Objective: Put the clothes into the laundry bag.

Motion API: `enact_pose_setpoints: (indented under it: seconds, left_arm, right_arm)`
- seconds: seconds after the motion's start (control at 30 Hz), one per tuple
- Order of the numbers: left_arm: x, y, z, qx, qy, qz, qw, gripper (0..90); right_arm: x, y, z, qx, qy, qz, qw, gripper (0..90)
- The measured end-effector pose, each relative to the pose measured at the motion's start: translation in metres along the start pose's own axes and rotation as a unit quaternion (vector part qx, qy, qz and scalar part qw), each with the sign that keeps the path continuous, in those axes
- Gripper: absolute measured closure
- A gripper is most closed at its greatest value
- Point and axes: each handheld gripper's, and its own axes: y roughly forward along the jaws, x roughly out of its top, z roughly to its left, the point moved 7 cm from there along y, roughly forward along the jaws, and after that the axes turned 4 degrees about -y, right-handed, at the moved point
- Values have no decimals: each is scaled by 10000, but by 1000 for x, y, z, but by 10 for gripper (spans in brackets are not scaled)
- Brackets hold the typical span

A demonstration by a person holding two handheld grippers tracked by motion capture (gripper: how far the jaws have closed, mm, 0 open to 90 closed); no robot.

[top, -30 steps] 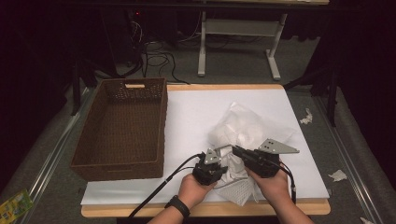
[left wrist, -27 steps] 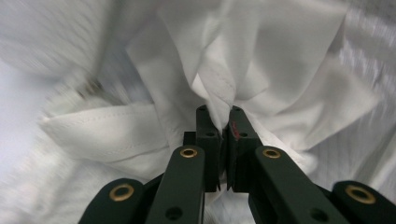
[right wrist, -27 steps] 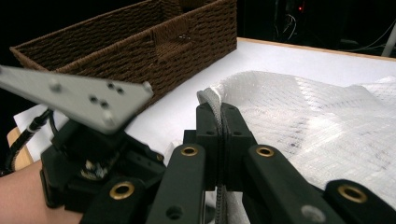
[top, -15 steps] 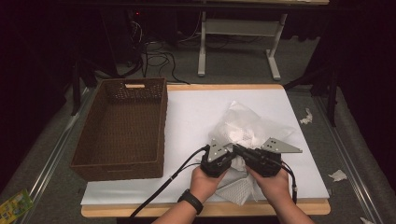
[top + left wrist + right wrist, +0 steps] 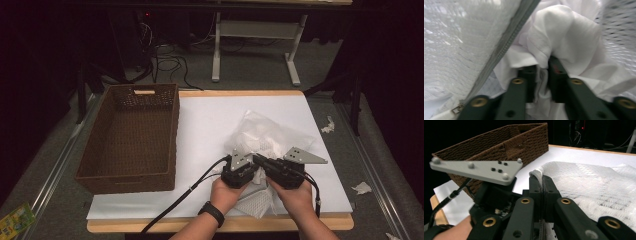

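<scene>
High view: near the surface's front edge, both tools are working at the white mesh laundry bag [image 5: 265,145].

Left tool [image 5: 541,75] view: its jaws have just been opening, white cloth [image 5: 564,37] lying loosely between them.

Right tool [image 5: 541,182] view: it is pinching the bag's rim; it should be holding firmly.

Lab, dark room, floor cables [image 5: 167,62], white-topped table [image 5: 210,120]

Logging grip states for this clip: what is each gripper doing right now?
Left gripper: jaws just been opening, white cloth between them.
Right gripper: shut on the mesh bag edge.
</scene>
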Motion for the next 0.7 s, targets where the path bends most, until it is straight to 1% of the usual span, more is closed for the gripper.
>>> enact_pose_setpoints:
  seconds: [0.03,0.07,0.1,0.13,0.2,0.23,0.33,0.4,0.47,0.53,0.6,0.63,0.67,0.7]
  left_arm:
    - [2,-4,-2,-87,-11,7,10000,638]
    - [3,-7,-3,-116,0,-3,9999,586]
    - [4,-12,-4,-189,56,-14,9998,559]
    - [5,-14,-5,-203,44,-26,9998,511]
    - [4,-22,-5,-244,9,72,9997,458]
    - [4,-26,-6,-256,-18,69,9996,440]
    - [3,-37,-6,-256,54,52,9996,411]
    - [0,-45,-6,-283,39,66,9996,383]
    - [-2,-52,-6,-325,-46,53,9994,364]
    - [-5,-59,-7,-357,-39,33,9993,353]
    - [-8,-66,-7,-301,73,25,9995,337]
    - [-10,-69,-6,-261,124,-26,9996,337]
    - [-11,-72,-3,-225,117,-54,9997,337]
    - [-13,-74,2,-183,116,-22,9998,337]
  right_arm:
    - [0,0,0,1,-14,1,10000,888]
    - [0,1,-1,1,-27,-5,10000,889]
    - [-1,1,-1,-2,-14,5,10000,888]
    - [-1,1,0,-2,-28,13,10000,888]
    - [-1,1,0,-3,-40,22,10000,888]
    - [-1,1,0,-4,-38,23,10000,888]
    - [-2,2,0,-15,-31,38,10000,888]
    - [-2,2,0,-20,-44,48,10000,888]
    - [-2,1,0,-25,-50,50,10000,888]
    - [-2,1,0,-28,-51,55,10000,888]
    - [-3,1,0,-30,-52,58,10000,888]
    - [-3,2,0,-22,-65,62,10000,888]
    - [-3,2,0,-20,-61,63,10000,888]
    - [-3,2,1,-17,-64,64,10000,888]
